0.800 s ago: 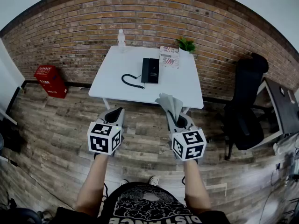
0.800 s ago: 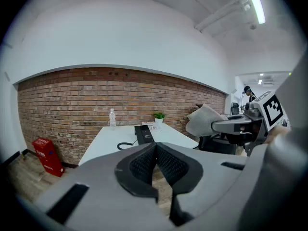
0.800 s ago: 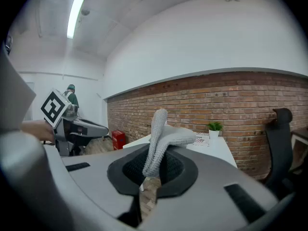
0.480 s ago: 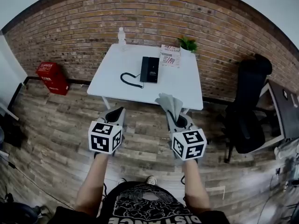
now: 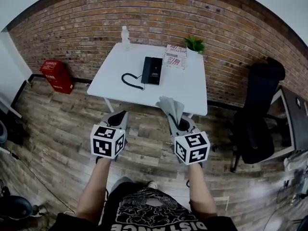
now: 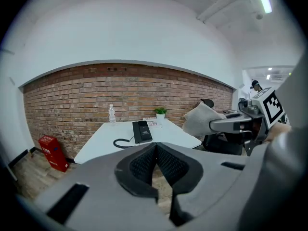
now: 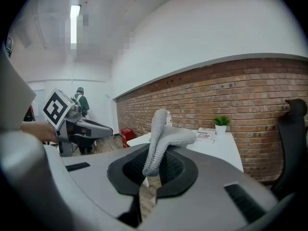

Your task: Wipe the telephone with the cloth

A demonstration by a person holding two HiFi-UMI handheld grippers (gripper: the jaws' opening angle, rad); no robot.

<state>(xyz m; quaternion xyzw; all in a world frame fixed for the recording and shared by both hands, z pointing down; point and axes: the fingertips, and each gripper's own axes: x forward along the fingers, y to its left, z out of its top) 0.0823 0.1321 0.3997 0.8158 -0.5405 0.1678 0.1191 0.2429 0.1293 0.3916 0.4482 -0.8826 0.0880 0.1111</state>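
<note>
A black telephone with a coiled cord lies on the white table ahead of me; it also shows as the telephone in the left gripper view. My right gripper is shut on a grey cloth, which sticks up from the jaws as the cloth. My left gripper is shut with nothing in it, its jaws meeting at the tip. Both grippers hang over the wooden floor, short of the table's near edge.
On the table's far side stand a water bottle, a small potted plant and a printed leaflet. A red box sits on the floor at left. A black office chair stands at right, before a brick wall.
The table and telephone have shifted slightly left and nearer in the head view. Both grippers keep their pose, and the cloth stays in the right one.
</note>
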